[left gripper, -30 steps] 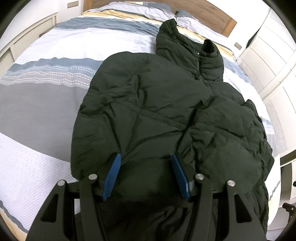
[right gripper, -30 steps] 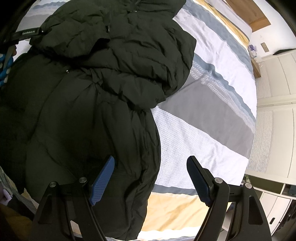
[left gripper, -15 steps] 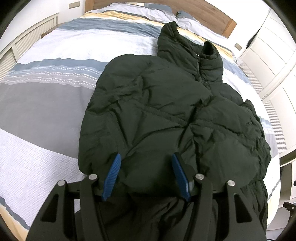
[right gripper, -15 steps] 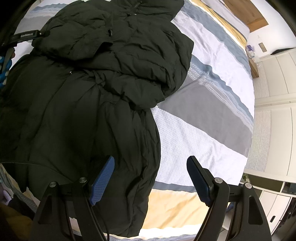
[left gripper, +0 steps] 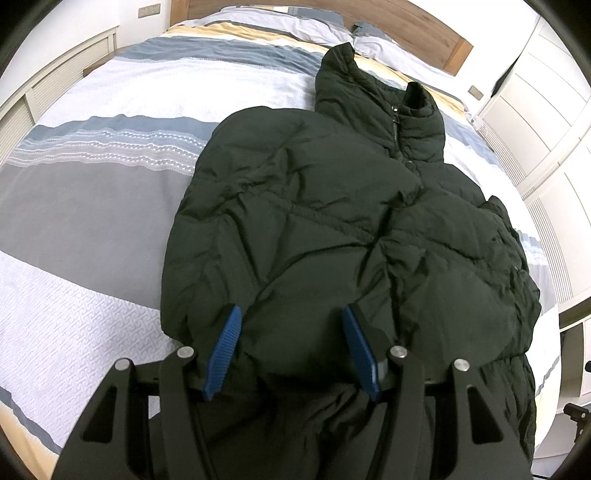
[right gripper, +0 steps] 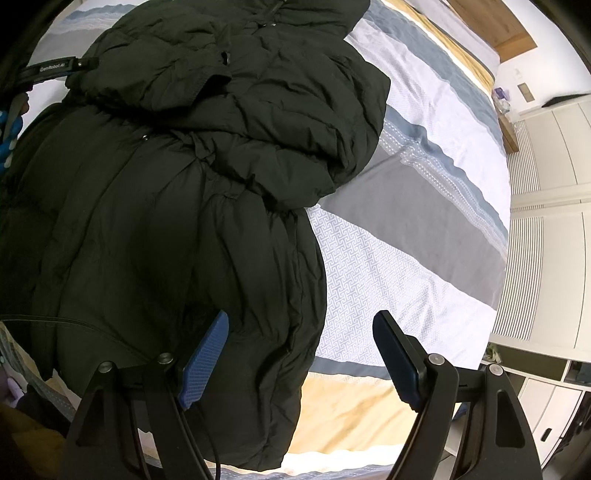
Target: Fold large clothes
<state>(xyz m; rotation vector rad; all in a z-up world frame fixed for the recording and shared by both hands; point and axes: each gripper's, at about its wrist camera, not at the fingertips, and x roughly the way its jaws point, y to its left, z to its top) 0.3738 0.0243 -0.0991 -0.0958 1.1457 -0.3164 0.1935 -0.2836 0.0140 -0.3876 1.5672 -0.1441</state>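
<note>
A large dark green puffer jacket [left gripper: 332, 221] lies on the striped bed [left gripper: 92, 206], collar toward the headboard, both sleeves folded across its front. My left gripper [left gripper: 291, 343] is open, its blue pads on either side of a padded fold near the hem; whether it touches the fabric I cannot tell. In the right wrist view the jacket [right gripper: 166, 184] fills the left side, its hem hanging over the bed's foot edge. My right gripper [right gripper: 301, 354] is open and empty, above the jacket's right hem edge. The left gripper's body [right gripper: 48, 70] shows at far left.
A wooden headboard [left gripper: 369, 22] and pillows are at the far end. White wardrobes [left gripper: 546, 110] line the right side; a slatted panel [right gripper: 532, 277] stands beside the bed. The bed's foot edge [right gripper: 369, 424] is close below my right gripper.
The left view has pulled back and lifted a little, so more bed shows left of the jacket. The right gripper has drawn back slightly toward the hem. Both stay open.
</note>
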